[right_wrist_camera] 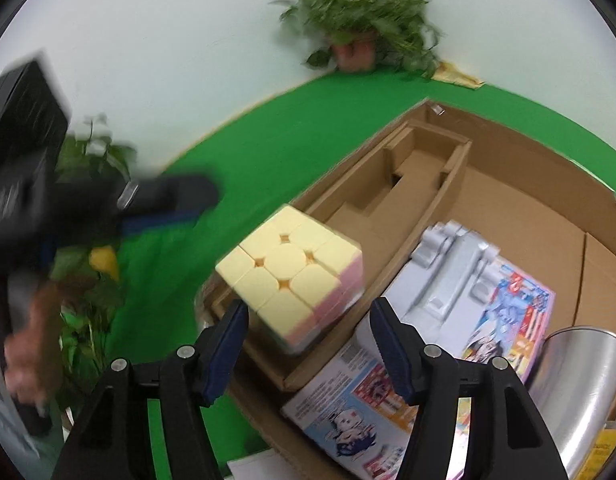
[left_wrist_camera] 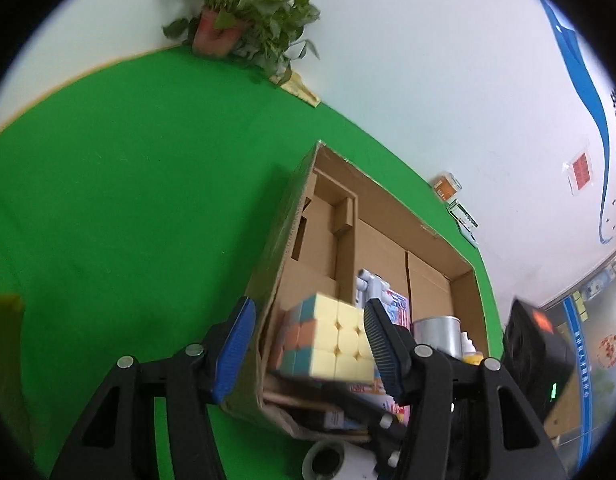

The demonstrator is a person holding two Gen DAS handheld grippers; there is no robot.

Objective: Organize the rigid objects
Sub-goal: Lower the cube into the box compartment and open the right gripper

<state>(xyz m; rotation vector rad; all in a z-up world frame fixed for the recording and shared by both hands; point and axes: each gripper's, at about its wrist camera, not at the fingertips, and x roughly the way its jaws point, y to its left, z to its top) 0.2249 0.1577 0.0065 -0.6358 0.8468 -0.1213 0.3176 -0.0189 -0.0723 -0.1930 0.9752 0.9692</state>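
Claw point(right_wrist_camera: 308, 350) grip on cube point(right_wrist_camera: 293, 278) unclear

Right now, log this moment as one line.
left tool: open | right tool: open | puzzle cube: tilted over cardboard box corner, not gripped | cube support: cannot tell

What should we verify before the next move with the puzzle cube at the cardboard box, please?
1. Grip on the puzzle cube: cannot tell; it sits just ahead of the right gripper and contact is blurred.
2. Left gripper not clamping anything: ok; the box wall runs between its fingers.
3. Cube over the cardboard box: ok.
4. Bare floor left in the box: ok, behind the toy package.
5. Metal can apart from the cube: ok.
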